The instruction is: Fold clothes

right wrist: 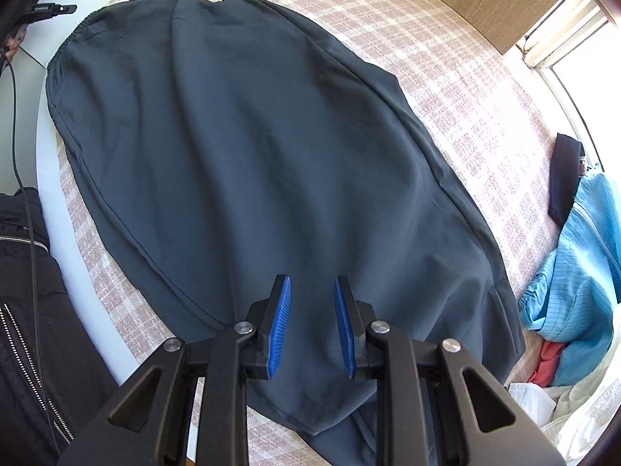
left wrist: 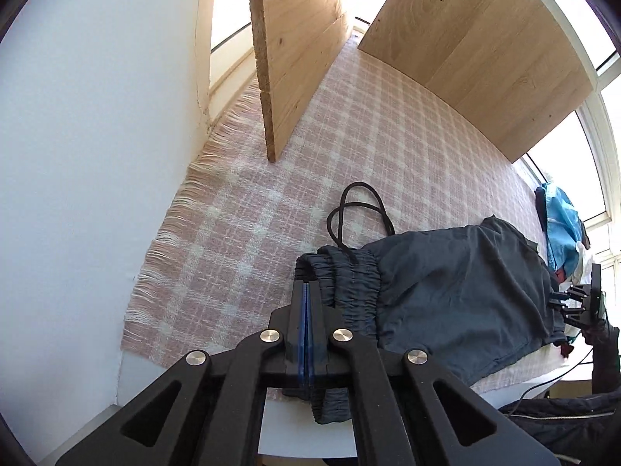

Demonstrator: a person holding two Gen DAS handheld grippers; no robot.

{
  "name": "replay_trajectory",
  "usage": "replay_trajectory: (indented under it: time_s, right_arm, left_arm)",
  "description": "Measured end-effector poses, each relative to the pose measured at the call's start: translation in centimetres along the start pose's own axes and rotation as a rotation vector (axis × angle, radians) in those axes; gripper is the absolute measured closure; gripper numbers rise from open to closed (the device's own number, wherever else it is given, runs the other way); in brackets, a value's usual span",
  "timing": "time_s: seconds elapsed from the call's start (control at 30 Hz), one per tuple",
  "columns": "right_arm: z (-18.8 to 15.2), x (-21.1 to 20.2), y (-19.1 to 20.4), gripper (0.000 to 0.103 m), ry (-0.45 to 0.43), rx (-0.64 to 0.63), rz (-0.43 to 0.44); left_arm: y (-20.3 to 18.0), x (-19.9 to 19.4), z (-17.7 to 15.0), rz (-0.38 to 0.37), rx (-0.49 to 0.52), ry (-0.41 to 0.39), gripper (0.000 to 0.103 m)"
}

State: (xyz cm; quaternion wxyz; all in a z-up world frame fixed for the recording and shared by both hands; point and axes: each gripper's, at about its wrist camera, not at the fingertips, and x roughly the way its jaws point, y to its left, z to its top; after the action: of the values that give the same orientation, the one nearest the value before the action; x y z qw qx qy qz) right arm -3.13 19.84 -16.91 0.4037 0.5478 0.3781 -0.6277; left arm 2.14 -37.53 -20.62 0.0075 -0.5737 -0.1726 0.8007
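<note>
A dark grey-blue pair of trousers [right wrist: 252,155] lies spread flat on a pink checked blanket [right wrist: 446,58]. In the left wrist view its gathered elastic waistband [left wrist: 357,283] lies at the near edge of the blanket, and a black drawstring [left wrist: 361,209] loops out beyond it. My left gripper [left wrist: 306,287] is shut, blue pads pressed together, right against the waistband's left end. No cloth shows between the pads. My right gripper [right wrist: 312,279] points down over the other end of the trousers, open, with nothing between its fingers.
Two wooden boards [left wrist: 299,58] [left wrist: 485,46] stand on the blanket's far side, beside a white wall [left wrist: 97,155]. A pile with a light blue garment [right wrist: 574,252] lies to the right. At the table's left edge are a black zipped jacket [right wrist: 31,310] and a cable [right wrist: 15,136].
</note>
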Motion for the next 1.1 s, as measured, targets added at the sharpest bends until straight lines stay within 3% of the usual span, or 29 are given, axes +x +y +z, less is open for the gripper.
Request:
replay_trajectory:
  time_s: [0.03, 0.1, 0.17, 0.23, 0.3, 0.37, 0.47, 0.6, 0.77, 0.83, 0.87, 1.1]
  right_arm:
    - [0.6, -0.4, 0.1, 0.080, -0.014, -0.008, 0.003]
    - [2.2, -1.4, 0.4, 0.080, -0.046, -0.018, 0.015]
    - [4.0, -2.1, 0.7, 0.080, -0.074, -0.029, 0.027]
    - [5.7, -2.6, 1.4, 0.080, -0.096, -0.063, 0.029]
    - [7.6, -2.1, 1.3, 0.080, -0.110, -0.092, 0.028]
    - [9.4, -1.3, 0.8, 0.080, -0.121, -0.119, 0.027]
    - [12.1, -0.6, 0.9, 0.080, -0.127, -0.161, 0.043]
    - [16.4, 0.6, 0.9, 0.080, -0.121, -0.191, 0.125]
    - [22.7, 3.1, 0.5, 0.080, -0.094, -0.227, 0.173]
    - [24.5, 4.7, -0.2, 0.080, -0.075, -0.231, 0.186]
    - [25.2, 5.1, -0.2, 0.080, -0.064, -0.236, 0.206]
    - [26.4, 8.3, 1.0, 0.078, 0.044, -0.338, 0.244]
  left_arm:
    - [-0.5, 0.8, 0.1, -0.008, 0.001, 0.016, 0.103]
    - [-1.4, 2.3, 0.5, -0.033, 0.004, 0.043, 0.092]
    - [-2.3, 3.8, 1.0, -0.038, 0.014, 0.073, 0.059]
    - [-3.2, 5.4, 1.5, -0.019, 0.052, 0.109, 0.056]
    - [-3.5, 7.2, 1.7, 0.054, 0.073, 0.178, 0.056]
    - [-3.5, 8.4, 1.8, 0.104, 0.081, 0.221, 0.046]
    - [-3.2, 8.6, 1.9, 0.079, 0.068, 0.221, 0.043]
    - [-4.2, 10.1, 1.6, 0.051, 0.103, 0.249, 0.042]
    - [-5.1, 9.9, 0.8, 0.055, 0.162, 0.205, 0.058]
    - [-5.0, 8.7, 0.5, -0.001, 0.152, 0.157, 0.089]
    - [-5.0, 8.0, 0.4, -0.032, 0.142, 0.135, 0.092]
    - [-5.1, 6.5, -1.0, -0.026, 0.154, 0.092, 0.093]
